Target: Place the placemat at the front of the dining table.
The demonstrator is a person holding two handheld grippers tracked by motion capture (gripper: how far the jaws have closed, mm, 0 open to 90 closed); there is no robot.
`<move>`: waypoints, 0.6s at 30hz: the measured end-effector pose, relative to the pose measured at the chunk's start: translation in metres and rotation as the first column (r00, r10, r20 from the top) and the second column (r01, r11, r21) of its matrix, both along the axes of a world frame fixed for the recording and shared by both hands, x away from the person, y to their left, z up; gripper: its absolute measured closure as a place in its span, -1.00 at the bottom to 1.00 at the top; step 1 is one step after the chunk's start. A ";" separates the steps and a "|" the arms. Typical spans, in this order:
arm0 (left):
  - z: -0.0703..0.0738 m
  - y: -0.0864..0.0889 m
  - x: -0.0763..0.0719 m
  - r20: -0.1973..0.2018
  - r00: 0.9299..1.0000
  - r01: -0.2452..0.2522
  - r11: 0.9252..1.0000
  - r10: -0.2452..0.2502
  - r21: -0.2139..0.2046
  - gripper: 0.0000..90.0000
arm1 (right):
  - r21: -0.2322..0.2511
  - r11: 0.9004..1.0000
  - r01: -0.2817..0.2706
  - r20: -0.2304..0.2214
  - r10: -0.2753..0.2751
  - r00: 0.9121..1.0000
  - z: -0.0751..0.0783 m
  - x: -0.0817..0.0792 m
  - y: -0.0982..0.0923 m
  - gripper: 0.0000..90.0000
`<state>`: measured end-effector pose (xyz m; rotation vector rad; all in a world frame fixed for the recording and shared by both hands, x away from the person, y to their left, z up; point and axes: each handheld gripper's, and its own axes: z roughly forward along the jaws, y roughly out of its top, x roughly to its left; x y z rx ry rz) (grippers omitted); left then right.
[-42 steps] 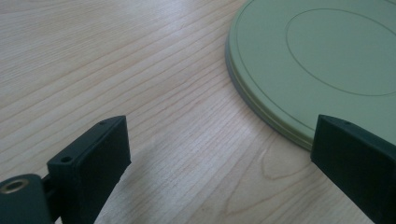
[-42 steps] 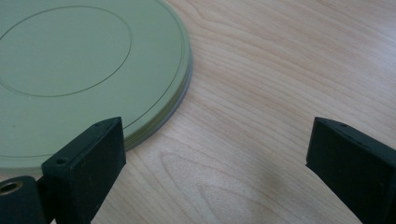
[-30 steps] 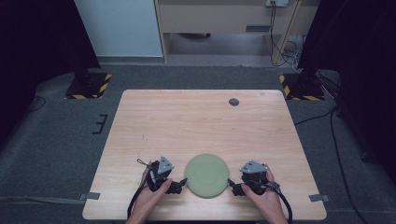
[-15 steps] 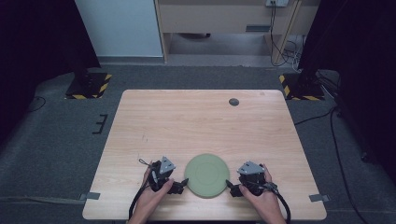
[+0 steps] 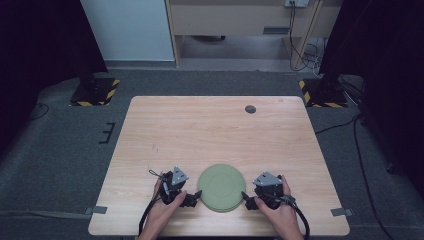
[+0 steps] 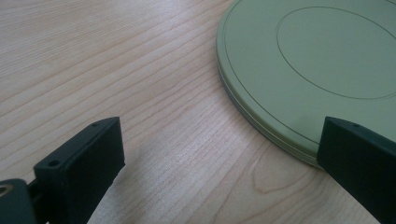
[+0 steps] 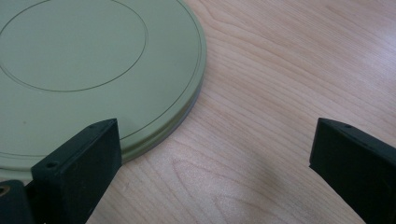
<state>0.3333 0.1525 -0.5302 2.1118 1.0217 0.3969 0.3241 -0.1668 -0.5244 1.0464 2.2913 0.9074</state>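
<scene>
A light wooden table [image 5: 215,135] bears a round green disc [image 5: 221,186] near its front edge, between the two hands. The left gripper [image 5: 192,196] sits just left of the disc, jaws spread wide and grasping nothing; the right gripper [image 5: 246,198], just right of it, is likewise spread and empty.

A green disc [image 5: 221,187] lies between the left gripper [image 5: 192,196] and right gripper [image 5: 248,199] (both just beside it).

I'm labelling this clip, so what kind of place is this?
Likely a lab or recording workspace: a light wooden table on grey carpet, black stand bases with yellow-black hazard stripes, and loose cables behind.
</scene>
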 end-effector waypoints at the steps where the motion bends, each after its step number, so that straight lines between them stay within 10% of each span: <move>1: 0.000 0.000 0.001 0.002 1.000 -0.005 1.000 0.005 0.001 -1.00 | -0.002 1.000 0.005 0.003 -0.005 1.000 0.000 0.000 0.000 -0.95; 18: 0.000 -0.001 0.008 0.010 1.000 -0.025 1.000 0.025 0.005 -1.00 | -0.011 0.999 0.047 0.015 -0.047 0.999 0.000 0.008 0.003 -0.97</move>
